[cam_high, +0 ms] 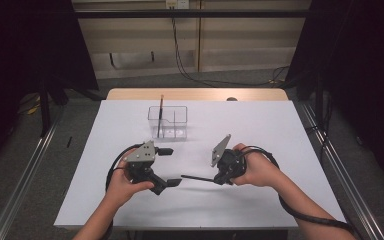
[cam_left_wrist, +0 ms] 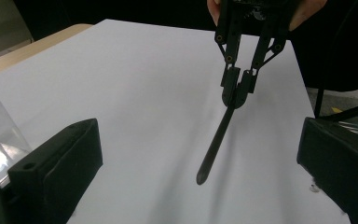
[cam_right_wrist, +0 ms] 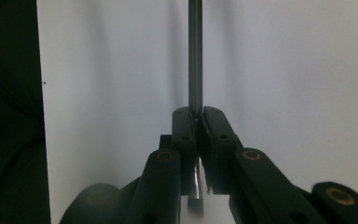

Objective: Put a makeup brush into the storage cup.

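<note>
**Dark pen clamped in the right gripper, left gripper open beside its tip**

The slim dark pen (cam_high: 197, 178) sticks out nearly level from the right gripper (cam_high: 219, 179), pointing across the white table sheet (cam_high: 260, 130) toward the left gripper (cam_high: 169, 167). In the right gripper view the two black jaws stand pressed together on the pen's shaft (cam_right_wrist: 195, 56), which runs straight ahead of them above the sheet (cam_right_wrist: 284, 70); its lower end shows between the jaw links.

In the left gripper view the pen (cam_left_wrist: 216, 142) hangs from the closed right gripper (cam_left_wrist: 236, 91) and ends between the left gripper's own jaws, which stand wide apart with nothing in them. In the high view the pen's free tip lies just beside the nearer left jaw, apart from it.

Beyond both grippers, well apart, stands a clear plastic compartment box (cam_high: 176, 114) with a thin pencil-like stick (cam_high: 160, 116) upright in its left part. The wooden table edge (cam_high: 130, 93) runs behind the sheet.
</note>
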Demonstrator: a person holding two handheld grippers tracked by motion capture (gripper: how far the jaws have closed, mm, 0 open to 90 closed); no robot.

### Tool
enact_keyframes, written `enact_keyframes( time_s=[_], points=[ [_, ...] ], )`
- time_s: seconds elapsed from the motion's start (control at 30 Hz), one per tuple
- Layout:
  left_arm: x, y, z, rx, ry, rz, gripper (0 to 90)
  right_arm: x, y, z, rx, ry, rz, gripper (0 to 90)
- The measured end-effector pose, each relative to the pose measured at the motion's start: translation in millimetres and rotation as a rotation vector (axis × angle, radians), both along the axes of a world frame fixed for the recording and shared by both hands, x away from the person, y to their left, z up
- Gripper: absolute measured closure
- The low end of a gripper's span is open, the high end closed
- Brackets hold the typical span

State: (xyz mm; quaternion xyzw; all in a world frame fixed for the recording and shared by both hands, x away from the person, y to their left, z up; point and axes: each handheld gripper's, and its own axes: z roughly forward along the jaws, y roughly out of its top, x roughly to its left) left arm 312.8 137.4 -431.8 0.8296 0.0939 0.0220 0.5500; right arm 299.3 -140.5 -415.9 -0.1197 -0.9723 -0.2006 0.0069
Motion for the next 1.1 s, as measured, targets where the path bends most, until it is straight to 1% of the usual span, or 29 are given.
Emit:
enact_keyframes(
  time_s=[0.03,0.07,0.1,0.13,0.2,0.23,0.27,0.3,0.37,0.43,0.47,0.5,0.63,0.73,0.8,0.83,0.87,0.97,1.0,1.03,1.07,1.1],
  points=[
    [0.0,0.0,0.0,0.000,0.000,0.000,0.1,0.0,0.0,0.0,0.000,0.000,0.000,84.5],
    [0.3,-1.6,0.9,0.008,0.000,-0.001,0.1,-0.7,1.2,0.3,-0.005,0.004,0.000,84.6],
    [0.6,-4.5,2.9,0.027,0.004,-0.009,0.1,-0.4,1.8,-0.2,-0.001,-0.003,0.010,84.5],
    [1.1,-6.4,3.6,0.030,0.013,-0.016,0.1,-1.1,2.7,0.1,0.000,0.000,0.003,84.5],
    [1.5,-9.8,5.7,0.057,0.009,-0.021,0.1,-1.1,3.8,0.1,-0.001,0.001,0.009,84.5],
    [1.5,-9.8,5.7,0.057,0.009,-0.021,0.1,-0.5,4.2,0.2,0.001,-0.003,0.016,84.5],
    [2.0,-13.5,6.9,0.085,0.018,-0.030,0.1,-1.0,4.8,0.8,-0.002,-0.001,0.009,84.6],
    [2.5,-15.2,7.4,0.106,0.019,-0.028,0.1,-1.0,5.3,1.1,-0.001,-0.003,0.010,84.6],
    [2.6,-18.5,7.4,0.110,0.025,-0.029,0.1,-0.9,6.0,1.8,0.001,-0.007,0.016,84.6],
    [3.1,-21.2,7.5,0.136,0.033,-0.033,0.1,-1.5,6.8,2.6,-0.001,-0.003,0.014,84.5],
    [3.7,-22.4,7.6,0.147,0.027,-0.034,0.1,-1.4,7.3,2.5,0.001,-0.004,0.018,84.5],
    [4.2,-24.0,7.2,0.149,0.042,-0.037,0.1,-1.5,7.5,2.6,0.000,-0.004,0.015,84.5],
    [5.4,-29.3,7.3,0.195,0.034,-0.046,0.7,-1.1,7.9,2.9,-0.002,-0.006,0.024,84.5],
    [6.2,-34.1,9.4,0.226,0.027,-0.052,2.3,-1.2,8.6,3.5,-0.008,-0.008,0.021,84.6],
    [6.7,-37.6,10.7,0.257,0.017,-0.058,3.4,-1.1,8.9,3.4,-0.011,-0.004,0.013,84.5],
    [6.7,-37.6,10.7,0.257,0.017,-0.058,4.2,-1.1,8.9,3.4,-0.011,-0.004,0.013,84.5],
    [6.6,-41.3,11.9,0.284,0.009,-0.067,5.4,-0.5,9.5,3.2,-0.011,-0.006,0.018,84.5],
    [6.4,-46.3,13.7,0.314,-0.004,-0.081,6.2,0.4,10.1,4.0,-0.014,-0.007,0.022,84.5],
    [6.6,-47.8,14.3,0.323,0.000,-0.090,6.7,0.5,10.3,4.4,-0.015,-0.008,0.020,84.5],
    [6.6,-47.8,14.3,0.323,0.000,-0.090,7.7,0.5,10.3,4.4,-0.015,-0.008,0.020,84.5],
    [6.5,-49.9,15.6,0.341,-0.015,-0.088,8.9,0.9,10.6,5.1,-0.018,-0.006,0.017,84.5],
    [7.1,-50.8,15.6,0.353,-0.014,-0.097,10.8,1.4,10.9,5.3,-0.020,-0.009,0.021,84.5]
  ],
)
